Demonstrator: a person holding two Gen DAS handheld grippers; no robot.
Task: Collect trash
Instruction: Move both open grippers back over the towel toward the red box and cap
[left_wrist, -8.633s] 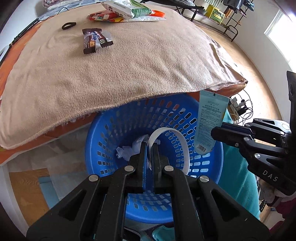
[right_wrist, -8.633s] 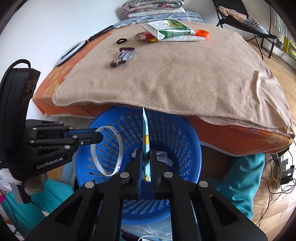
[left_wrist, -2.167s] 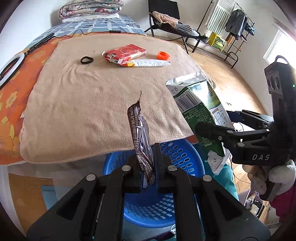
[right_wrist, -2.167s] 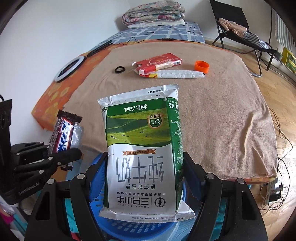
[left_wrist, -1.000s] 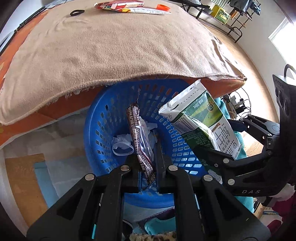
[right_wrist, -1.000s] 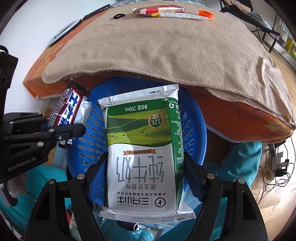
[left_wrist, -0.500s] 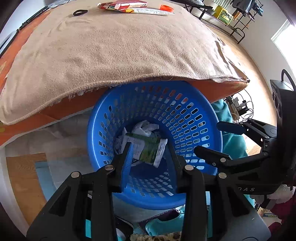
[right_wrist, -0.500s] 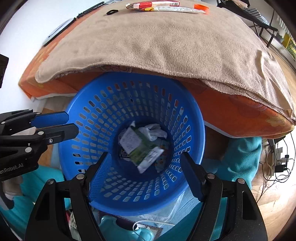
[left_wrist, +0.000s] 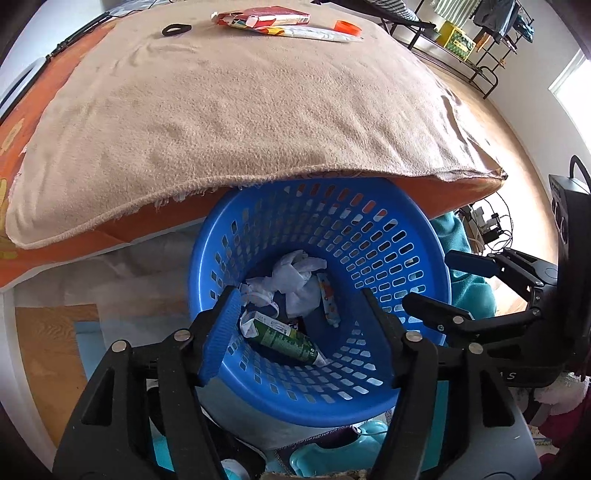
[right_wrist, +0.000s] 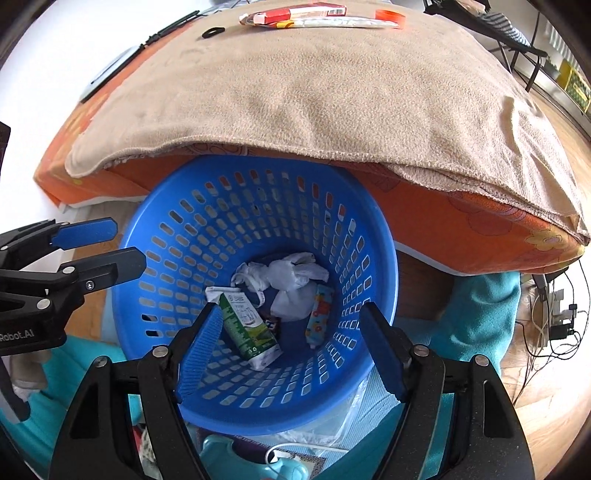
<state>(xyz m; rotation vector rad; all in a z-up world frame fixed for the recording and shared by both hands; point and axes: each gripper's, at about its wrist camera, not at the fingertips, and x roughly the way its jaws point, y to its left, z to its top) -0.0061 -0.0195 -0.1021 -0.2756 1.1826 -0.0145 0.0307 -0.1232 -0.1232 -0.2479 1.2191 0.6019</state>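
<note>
Above the blue basket (left_wrist: 406, 236), both hand-held grippers (left_wrist: 301, 332) (right_wrist: 288, 354) hover wide open, empty.

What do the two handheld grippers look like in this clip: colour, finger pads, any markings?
Both are black, bolted frames. The left gripper and right gripper have two long fingers with ribbed blue pads. White lettering: "Robot.AI" on the left, partly cut-off letters on the right.

A blue basket (right_wrist: 373, 236), a tan blanket (left_wrist: 229, 110) and a green-and-white carton (right_wrist: 245, 330) are seen.
</note>
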